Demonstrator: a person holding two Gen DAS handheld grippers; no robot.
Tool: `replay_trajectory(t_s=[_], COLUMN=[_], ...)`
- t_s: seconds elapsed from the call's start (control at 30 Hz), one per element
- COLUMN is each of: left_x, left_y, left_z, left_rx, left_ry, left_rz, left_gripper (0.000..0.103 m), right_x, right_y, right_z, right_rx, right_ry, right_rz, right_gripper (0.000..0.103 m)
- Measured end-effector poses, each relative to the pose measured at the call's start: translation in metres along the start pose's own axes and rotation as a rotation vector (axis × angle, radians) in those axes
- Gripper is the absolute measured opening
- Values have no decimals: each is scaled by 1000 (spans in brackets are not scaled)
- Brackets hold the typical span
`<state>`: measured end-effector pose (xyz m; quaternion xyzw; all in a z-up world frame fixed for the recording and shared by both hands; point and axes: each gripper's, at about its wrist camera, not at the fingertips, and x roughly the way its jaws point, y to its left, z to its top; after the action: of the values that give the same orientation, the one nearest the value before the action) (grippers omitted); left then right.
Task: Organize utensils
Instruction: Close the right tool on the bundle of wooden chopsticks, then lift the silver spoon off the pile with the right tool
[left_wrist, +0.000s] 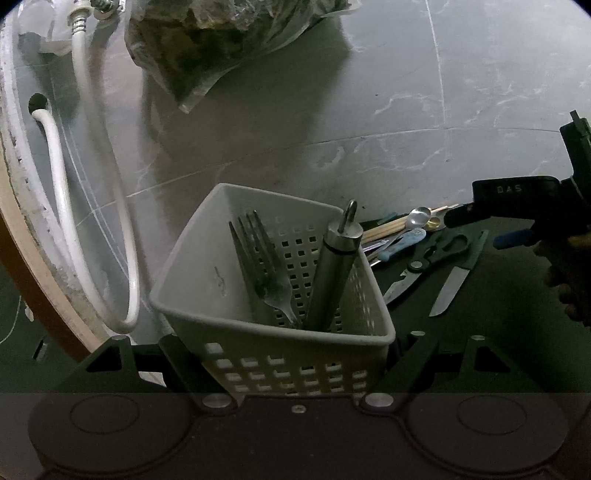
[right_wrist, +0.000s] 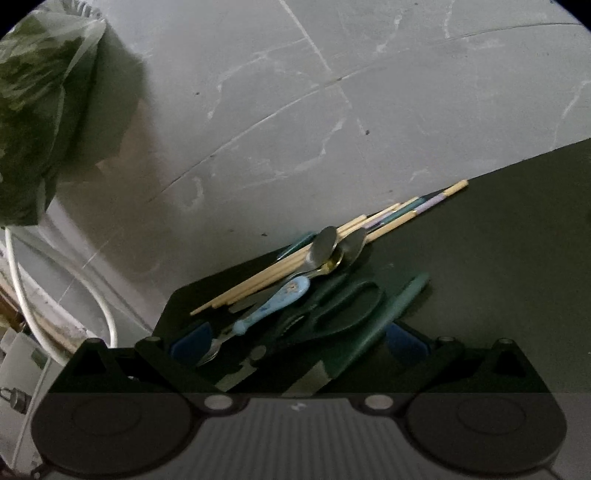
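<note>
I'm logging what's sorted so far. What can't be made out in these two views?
- Left wrist view: basket floor and utensil ends, hidden by its wall.
- Left wrist view: right gripper fingertips, too dark.
- Right wrist view: scissors blades and knife blade, hidden behind gripper body.
</note>
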<state>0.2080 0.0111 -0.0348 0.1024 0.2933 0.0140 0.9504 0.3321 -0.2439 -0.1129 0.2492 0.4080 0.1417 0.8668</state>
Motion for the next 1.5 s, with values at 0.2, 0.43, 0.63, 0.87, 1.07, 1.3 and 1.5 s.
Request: replay_trajectory(t_s=[0.2, 0.43, 0.63, 0.87, 1.07, 1.3, 1.5], left_x=[0, 0, 0, 0, 0, 1, 0], left_y=[2, 2, 2, 2, 3, 3, 3], left_z=[0, -1, -1, -1, -1, -2, -1], left_rx=[7, 9, 9, 6, 3, -8, -7], left_ry=[0, -1, 0, 0, 1, -1, -1], left_rz=[-15, -18, -18, -17, -17, -17, -16], left_gripper=[82, 82, 82, 82, 81, 81, 81], right_x=[6, 12, 30, 48, 56, 67, 65], right_y=[1, -10, -30, -39, -41, -46, -52], right_z=[1, 14, 39, 43, 32, 31, 25], right_rx=[10, 31, 146, 202, 253, 313, 369], right_ry=[-14, -125, -194, -176, -167, -154, -191], right_rz=[-14, -12, -65, -104, -112, -92, -45], right_gripper=[103, 103, 96, 59, 53, 21, 3])
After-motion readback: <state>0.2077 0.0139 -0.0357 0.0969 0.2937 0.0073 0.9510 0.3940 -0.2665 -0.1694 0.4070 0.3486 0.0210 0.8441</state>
